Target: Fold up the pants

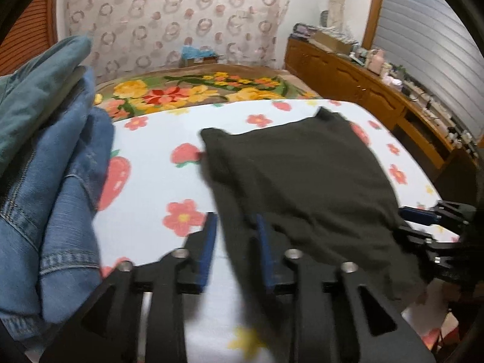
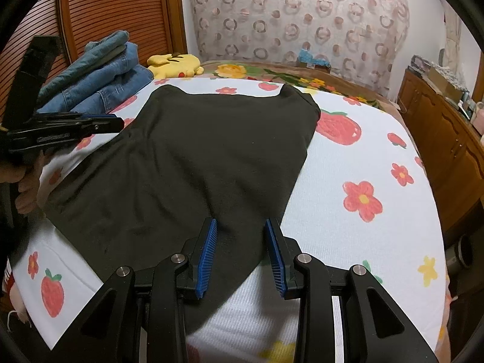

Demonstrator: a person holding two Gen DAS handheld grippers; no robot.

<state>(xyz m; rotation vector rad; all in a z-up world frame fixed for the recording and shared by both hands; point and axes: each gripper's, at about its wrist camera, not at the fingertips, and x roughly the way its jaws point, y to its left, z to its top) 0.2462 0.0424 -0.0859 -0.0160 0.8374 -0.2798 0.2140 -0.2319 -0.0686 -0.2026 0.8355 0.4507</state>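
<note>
Dark olive-black pants [image 2: 196, 157] lie spread on a white bedsheet with strawberries and flowers [image 2: 363, 157]; they also show in the left wrist view [image 1: 302, 181]. My right gripper [image 2: 240, 227] is open, its blue pads straddling the near corner of the pants. My left gripper [image 1: 236, 220] is open over the near left edge of the pants, with cloth between and over its right finger. The right gripper appears at the right edge of the left wrist view [image 1: 423, 214]; the left gripper appears at the left of the right wrist view [image 2: 118, 122].
A stack of folded blue jeans [image 2: 99, 75] sits at the far left of the bed, next to a yellow plush toy [image 2: 175, 65]. A floral blanket [image 1: 196, 90] lies beyond the sheet. A wooden cabinet [image 2: 447, 139] runs along the right.
</note>
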